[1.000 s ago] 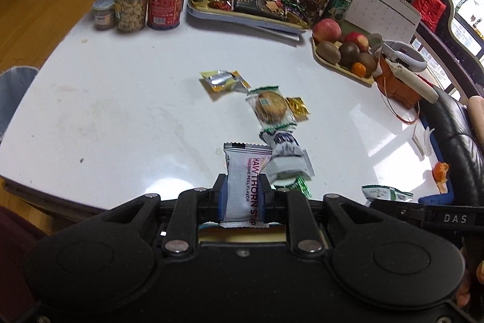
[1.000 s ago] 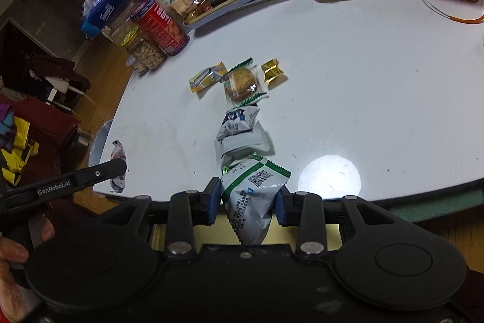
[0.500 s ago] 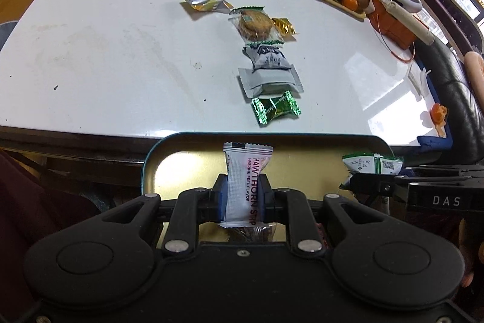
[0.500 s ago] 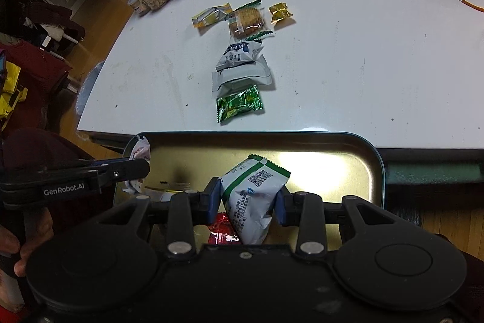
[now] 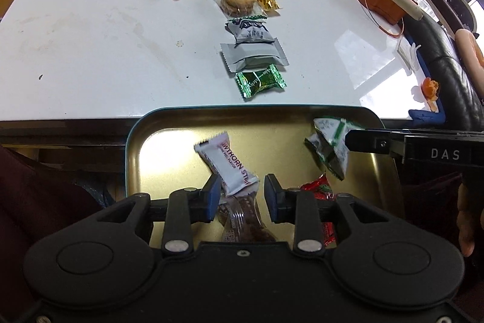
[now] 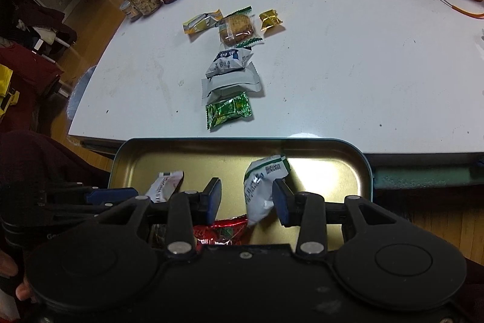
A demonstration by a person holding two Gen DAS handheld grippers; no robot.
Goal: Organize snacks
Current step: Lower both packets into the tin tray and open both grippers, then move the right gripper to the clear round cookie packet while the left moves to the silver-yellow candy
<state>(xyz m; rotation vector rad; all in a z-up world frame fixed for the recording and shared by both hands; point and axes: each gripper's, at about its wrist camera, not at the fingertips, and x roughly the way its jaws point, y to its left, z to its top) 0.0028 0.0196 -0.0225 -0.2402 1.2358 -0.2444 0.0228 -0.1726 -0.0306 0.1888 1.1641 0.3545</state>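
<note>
White "Hawthorn" strip packet point(image 5: 225, 164) tilted inside gold metal tray with teal rim point(image 5: 133, 138), loose between just-opened jaws of left gripper point(image 5: 240, 196). Beside it, white-and-green snack pouch point(image 6: 263, 186), between parted, just-opening jaws of right gripper point(image 6: 246, 200). Beyond tray, green foil candy point(image 5: 260, 80) on white table point(image 5: 90, 50).
</note>
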